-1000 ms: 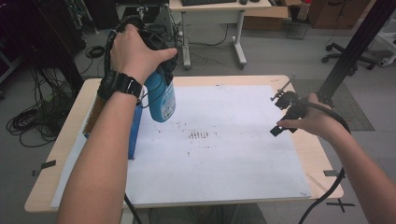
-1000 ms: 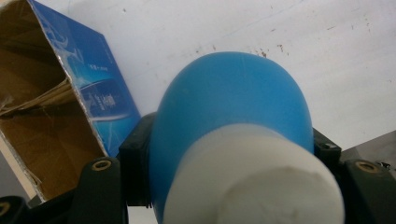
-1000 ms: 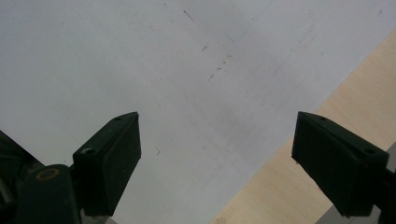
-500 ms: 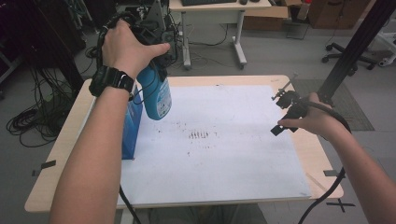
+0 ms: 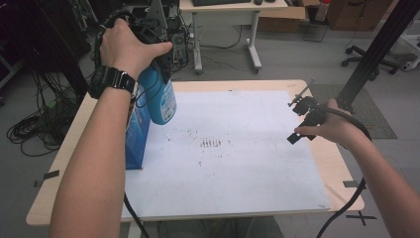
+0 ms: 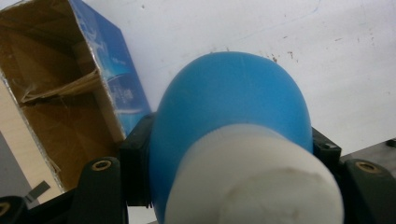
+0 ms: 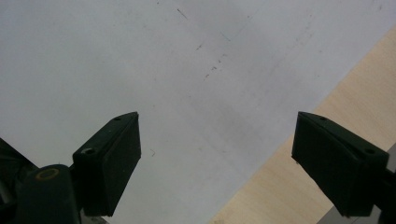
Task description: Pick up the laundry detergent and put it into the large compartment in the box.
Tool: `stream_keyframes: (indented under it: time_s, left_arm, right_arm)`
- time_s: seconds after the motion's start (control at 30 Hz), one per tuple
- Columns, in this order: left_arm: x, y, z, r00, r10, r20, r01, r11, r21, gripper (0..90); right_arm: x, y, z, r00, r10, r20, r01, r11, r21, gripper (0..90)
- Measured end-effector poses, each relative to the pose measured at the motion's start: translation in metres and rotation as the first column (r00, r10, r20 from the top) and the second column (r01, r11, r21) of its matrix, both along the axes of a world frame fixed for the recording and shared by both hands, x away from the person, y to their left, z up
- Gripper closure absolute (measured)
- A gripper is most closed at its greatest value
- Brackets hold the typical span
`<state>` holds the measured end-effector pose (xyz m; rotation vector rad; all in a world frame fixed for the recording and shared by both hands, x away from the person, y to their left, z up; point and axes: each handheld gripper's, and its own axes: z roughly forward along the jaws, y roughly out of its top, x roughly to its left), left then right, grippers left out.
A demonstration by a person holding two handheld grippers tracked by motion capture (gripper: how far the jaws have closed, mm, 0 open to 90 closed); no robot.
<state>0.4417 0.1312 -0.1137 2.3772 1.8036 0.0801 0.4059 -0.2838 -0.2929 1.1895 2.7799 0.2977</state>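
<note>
A blue bottle (image 5: 161, 99) with a white cap (image 6: 252, 177) hangs in the air over the table's left side. My left gripper (image 5: 158, 69) is shut on it near its top, a black jaw on either side in the left gripper view (image 6: 231, 158). Just below and left of it stands an open blue cardboard box (image 5: 136, 134), its brown inside (image 6: 56, 93) holding nothing I can see. At the right edge of the white sheet (image 5: 237, 173), my right gripper (image 5: 295, 121) is open with nothing between its jaws (image 7: 217, 158).
The white sheet covers most of the wooden table (image 5: 341, 173) and has dark smudges (image 5: 213, 144) at its middle. Cables (image 5: 29, 129) lie on the floor to the left. A desk (image 5: 223, 29) stands behind, and a black post (image 5: 376, 49) rises at the right.
My left hand has carried the bottle a little to the left and back, slightly higher, so more of the box shows. The right hand has stayed put.
</note>
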Motion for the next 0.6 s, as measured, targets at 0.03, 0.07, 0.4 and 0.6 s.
stream_keyframes:
  time_s: [0.03,0.07,0.4,0.6]
  left_arm:
    - [0.0,0.002,0.0,1.0,0.004,0.001,-0.004,1.0,0.0,36.8]
    - [0.0,0.003,0.0,0.9999,0.015,0.004,-0.015,0.9999,-0.003,36.8]
    - [0.0,0.021,0.003,0.9973,0.073,0.006,-0.073,0.9973,0.0,36.8]
    - [-0.002,0.03,0.006,0.9941,0.108,0.011,-0.108,0.994,0.02,36.8]
  right_arm:
    - [0.0,0.0,0.0,1.0,0.001,0.0,-0.001,1.0,-0.001,15.7]
    - [0.0,0.0,-0.001,1.0,0.0,-0.002,0.0,1.0,0.001,15.7]
    - [0.001,0.001,-0.004,1.0,0.003,-0.004,-0.003,1.0,0.0,15.7]
    - [0.001,0.001,-0.003,1.0,0.004,-0.003,-0.004,1.0,0.002,15.7]
